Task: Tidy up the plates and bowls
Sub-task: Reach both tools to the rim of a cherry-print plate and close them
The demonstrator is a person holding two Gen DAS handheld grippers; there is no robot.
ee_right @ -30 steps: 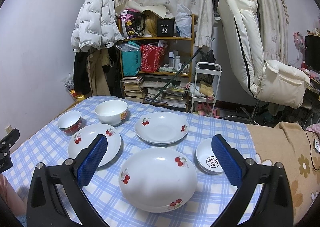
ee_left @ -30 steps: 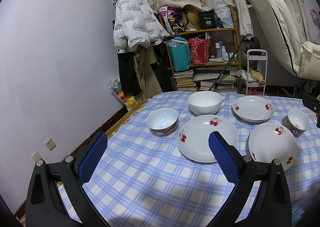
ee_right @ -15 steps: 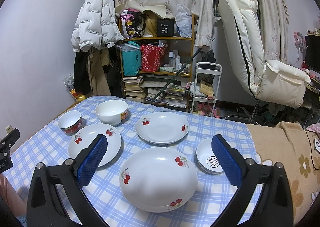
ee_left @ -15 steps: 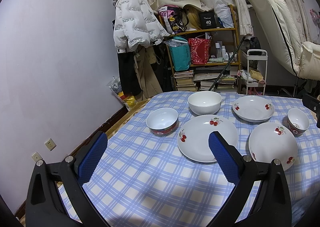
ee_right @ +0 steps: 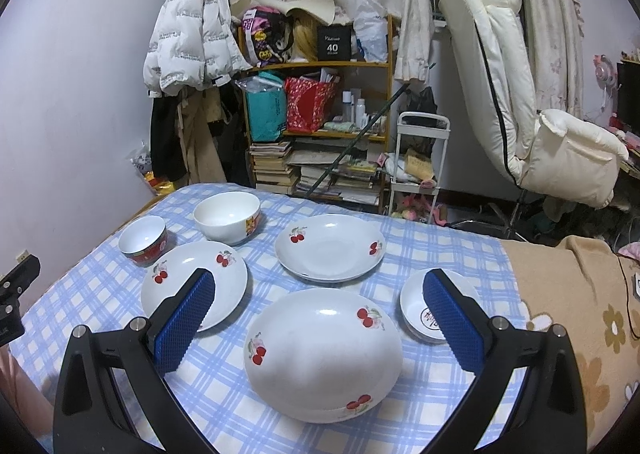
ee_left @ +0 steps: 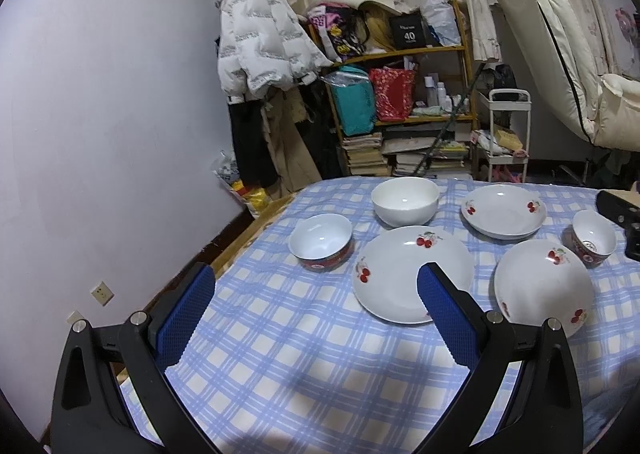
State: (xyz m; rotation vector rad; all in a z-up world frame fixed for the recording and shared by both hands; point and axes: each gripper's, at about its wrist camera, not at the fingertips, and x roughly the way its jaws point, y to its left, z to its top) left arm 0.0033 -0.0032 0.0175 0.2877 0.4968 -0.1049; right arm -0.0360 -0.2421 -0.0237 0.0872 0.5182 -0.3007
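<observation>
Three plates [ee_right: 323, 350], beyond open right hand-held gripper [ee_right: 320, 314]

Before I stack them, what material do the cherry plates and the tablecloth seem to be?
The cherry plates look like glazed ceramic or porcelain: white and glossy, with bright light reflections and printed red cherries, though melamine cannot be excluded. The tablecloth looks like matte woven fabric: blue-and-white check, no shine, with soft wrinkles.

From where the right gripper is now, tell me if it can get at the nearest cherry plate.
Probably yes. The right gripper is open and empty, and the nearest cherry plate lies directly ahead between its fingers, apart from the small bowl beside it.
</observation>
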